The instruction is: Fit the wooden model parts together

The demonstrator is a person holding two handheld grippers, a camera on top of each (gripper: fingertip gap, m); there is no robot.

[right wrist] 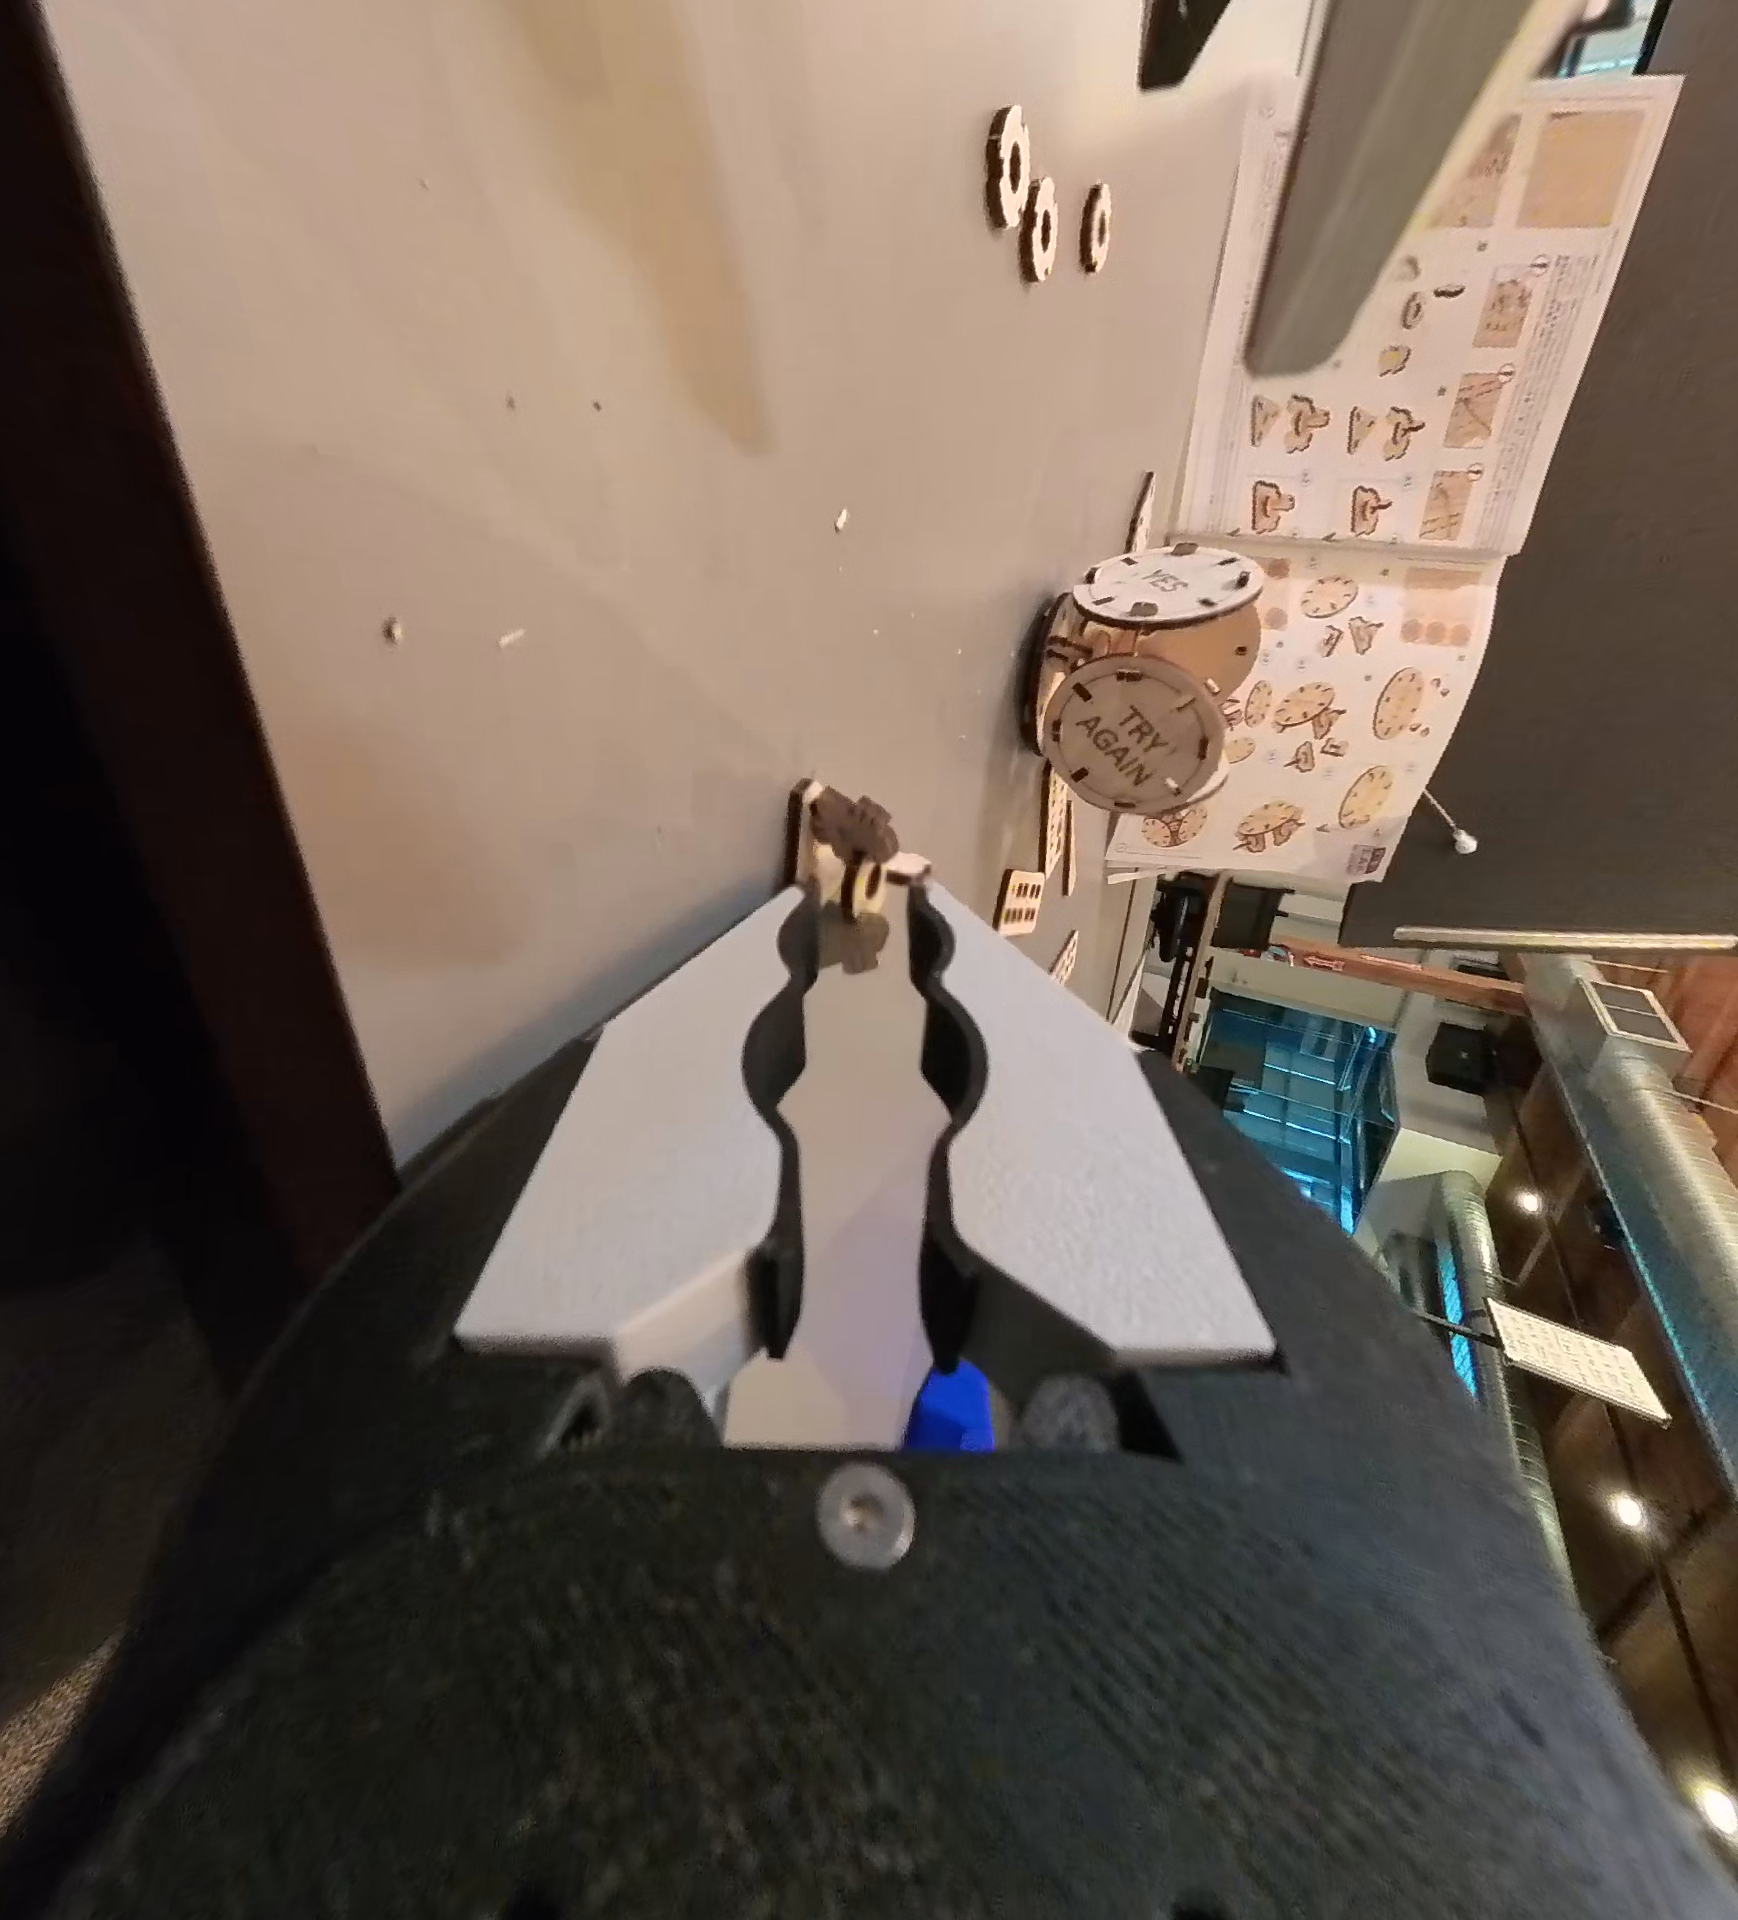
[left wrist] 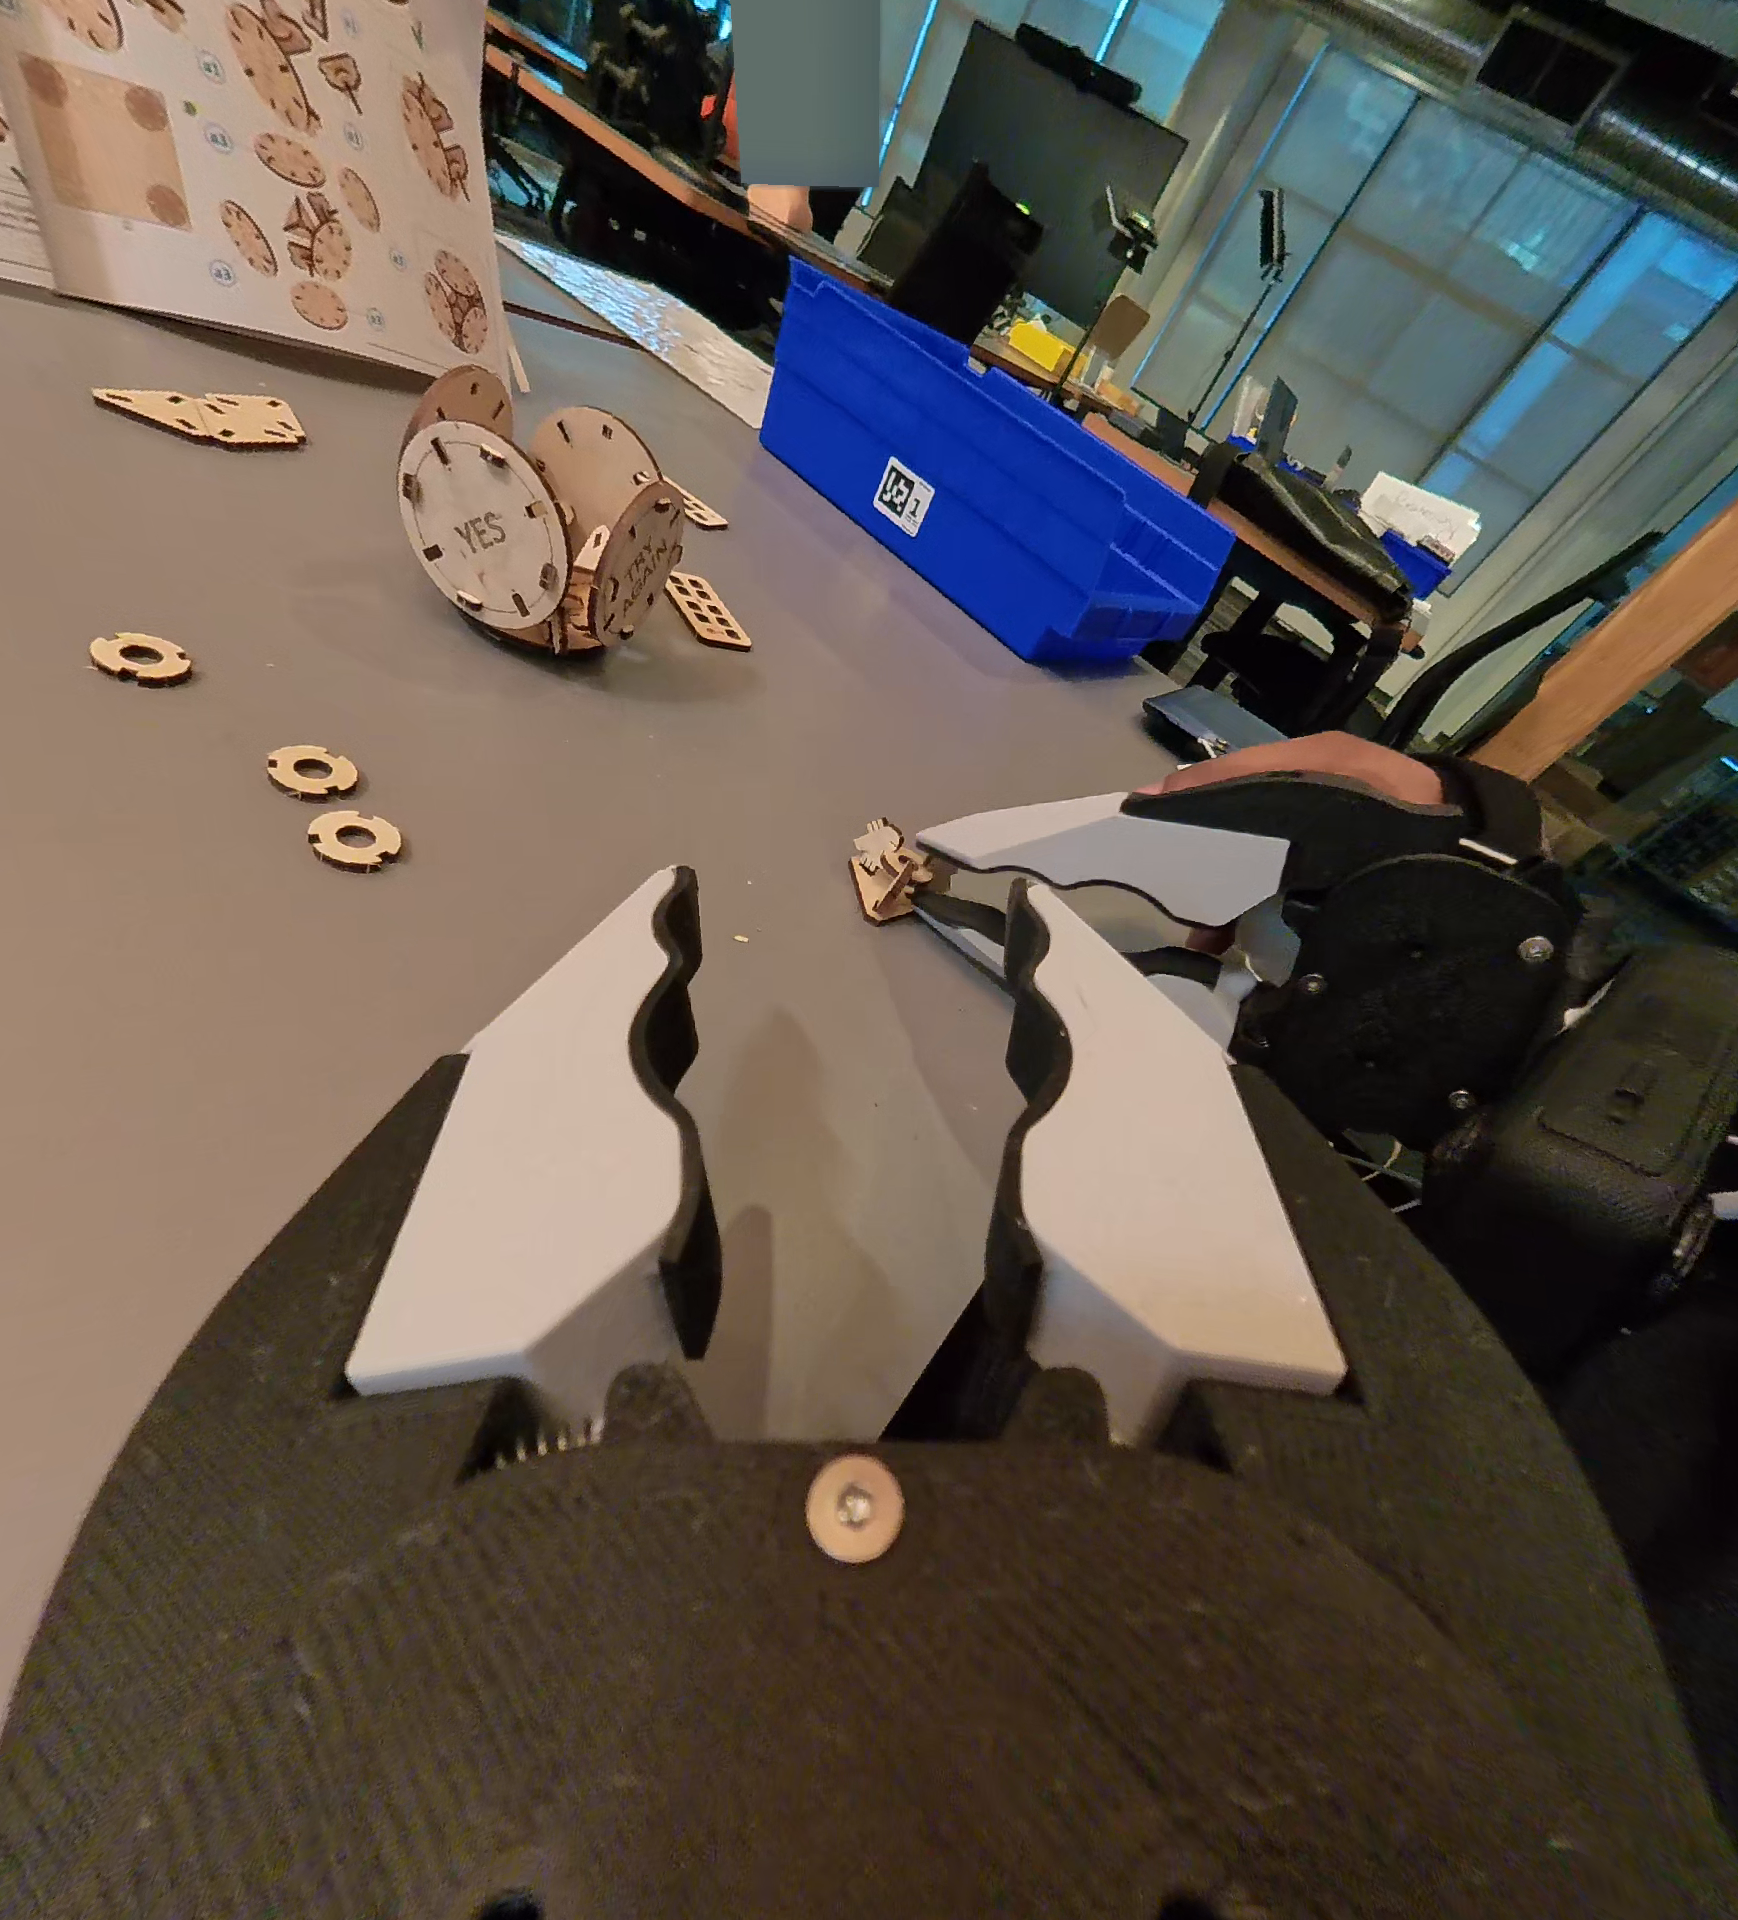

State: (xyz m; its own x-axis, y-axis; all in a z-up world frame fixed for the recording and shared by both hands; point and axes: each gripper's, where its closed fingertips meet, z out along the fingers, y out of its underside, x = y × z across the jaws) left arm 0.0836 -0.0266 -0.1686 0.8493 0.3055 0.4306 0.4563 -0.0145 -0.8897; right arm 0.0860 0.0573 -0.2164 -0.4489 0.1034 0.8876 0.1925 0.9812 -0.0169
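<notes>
My left gripper (left wrist: 849,894) is open and empty, low over the grey table (left wrist: 117,1039). A small wooden assembly (left wrist: 886,873) of a triangular base with little interlocked parts lies on the table just ahead and to the right of it. My right gripper (left wrist: 938,878), held by a gloved hand (left wrist: 1312,758), reaches in from the right with its tips at this assembly. In the right wrist view my right gripper (right wrist: 860,904) is rolled on its side. The assembly (right wrist: 849,831) stands at its parted fingertips, and the pads do not press on it.
A wooden model of round discs (left wrist: 532,530) stands farther back on the table and shows in the right wrist view (right wrist: 1135,686). Three wooden rings (left wrist: 312,771) lie at the left. An instruction booklet (left wrist: 221,156), flat triangular pieces (left wrist: 205,416) and a blue bin (left wrist: 979,488) lie beyond. Tip to tip, the grippers are about 10 cm apart.
</notes>
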